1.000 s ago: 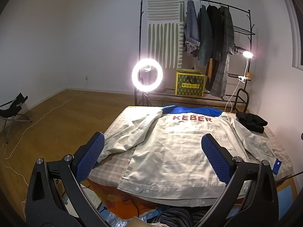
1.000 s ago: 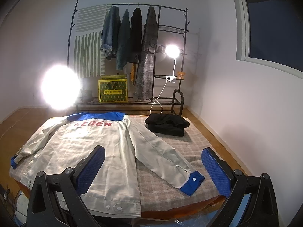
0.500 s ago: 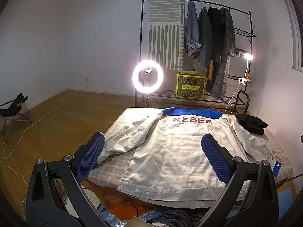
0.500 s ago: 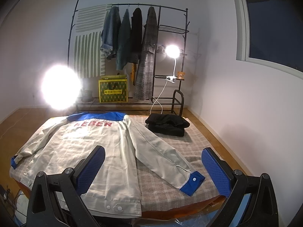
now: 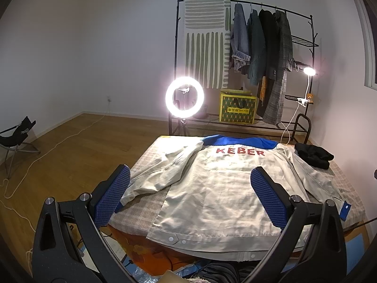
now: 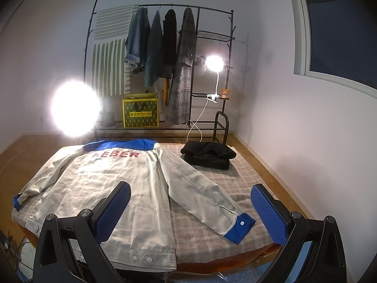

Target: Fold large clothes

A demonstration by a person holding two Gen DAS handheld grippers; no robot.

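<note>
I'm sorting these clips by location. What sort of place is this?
Likely a spare room at home set up for filming: a clothes rack with hanging coats, a ring light, and a cloth-covered table holding a jacket.

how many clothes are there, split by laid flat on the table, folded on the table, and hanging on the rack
laid flat on the table: 1, the beige jacket marked KEBER
folded on the table: 1, the black garment
hanging on the rack: 4, the denim jacket, the green sweater, the black coat and the plaid coat
total: 6
</note>
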